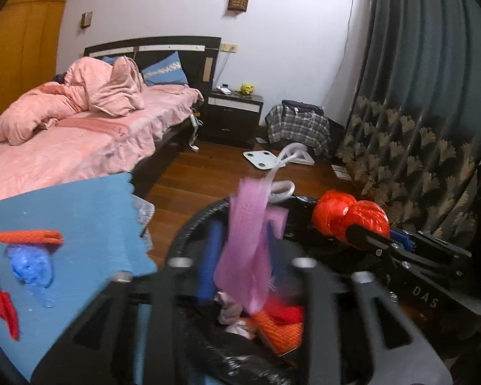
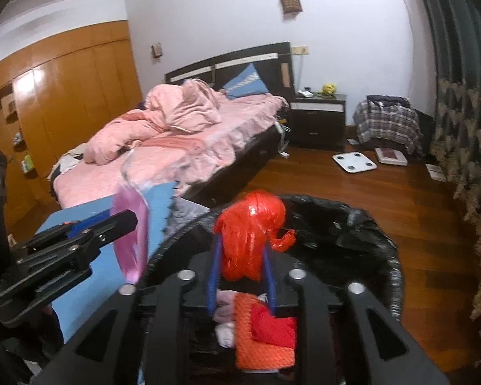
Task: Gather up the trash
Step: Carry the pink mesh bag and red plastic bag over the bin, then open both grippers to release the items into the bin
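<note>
Pink-sheeted bed [image 2: 163,160] at ten o'clock, dark nightstand [image 2: 317,118] at one, white scale [image 2: 354,161] on the wooden floor [image 2: 417,211].

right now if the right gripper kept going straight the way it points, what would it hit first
The red plastic bag already sits between the right gripper fingers. Beyond that, it would likely meet the trash in the black-lined bin, probably the orange net bag; depth is hard to judge.
</note>
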`<control>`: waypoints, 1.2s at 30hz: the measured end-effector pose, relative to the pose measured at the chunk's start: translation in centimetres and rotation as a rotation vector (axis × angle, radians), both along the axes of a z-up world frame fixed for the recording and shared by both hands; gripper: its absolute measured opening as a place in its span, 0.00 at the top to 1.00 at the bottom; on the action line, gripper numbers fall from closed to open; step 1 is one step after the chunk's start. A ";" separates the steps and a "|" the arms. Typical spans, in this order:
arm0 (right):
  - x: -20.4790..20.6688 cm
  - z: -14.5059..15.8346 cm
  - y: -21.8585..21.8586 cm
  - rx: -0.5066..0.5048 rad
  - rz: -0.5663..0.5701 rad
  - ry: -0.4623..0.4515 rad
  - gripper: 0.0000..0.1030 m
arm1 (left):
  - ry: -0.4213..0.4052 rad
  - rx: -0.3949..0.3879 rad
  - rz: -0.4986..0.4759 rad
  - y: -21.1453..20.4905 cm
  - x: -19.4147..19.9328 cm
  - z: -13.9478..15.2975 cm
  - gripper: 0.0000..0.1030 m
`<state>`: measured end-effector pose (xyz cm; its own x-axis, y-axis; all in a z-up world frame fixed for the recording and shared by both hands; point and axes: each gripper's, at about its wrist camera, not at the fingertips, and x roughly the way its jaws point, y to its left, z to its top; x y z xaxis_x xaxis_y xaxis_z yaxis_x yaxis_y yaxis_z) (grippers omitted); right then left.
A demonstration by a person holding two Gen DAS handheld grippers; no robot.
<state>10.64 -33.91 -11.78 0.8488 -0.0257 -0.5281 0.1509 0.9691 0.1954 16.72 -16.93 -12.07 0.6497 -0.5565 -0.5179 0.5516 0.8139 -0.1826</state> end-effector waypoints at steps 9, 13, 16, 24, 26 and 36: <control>-1.4 -0.7 -1.9 -0.022 -0.090 0.001 0.07 | 0.016 0.009 0.019 1.0 -0.3 -0.7 0.36; -1.5 -0.1 -1.1 -0.018 -0.086 -0.020 0.05 | -0.017 0.015 0.080 3.4 -0.6 -0.2 0.20; -1.1 0.0 0.2 -0.005 -0.079 -0.013 0.05 | -0.036 0.025 0.134 5.5 -0.7 0.2 0.16; 0.8 0.6 6.2 0.021 0.047 -0.051 0.05 | -0.076 0.062 0.289 12.7 -1.2 0.7 0.13; 1.6 0.5 8.2 0.023 0.095 -0.039 0.05 | -0.081 0.080 0.330 14.5 -1.4 0.6 0.13; 5.3 -0.8 17.6 -0.004 0.241 -0.001 0.05 | -0.054 0.138 0.518 23.7 -1.8 -0.7 0.13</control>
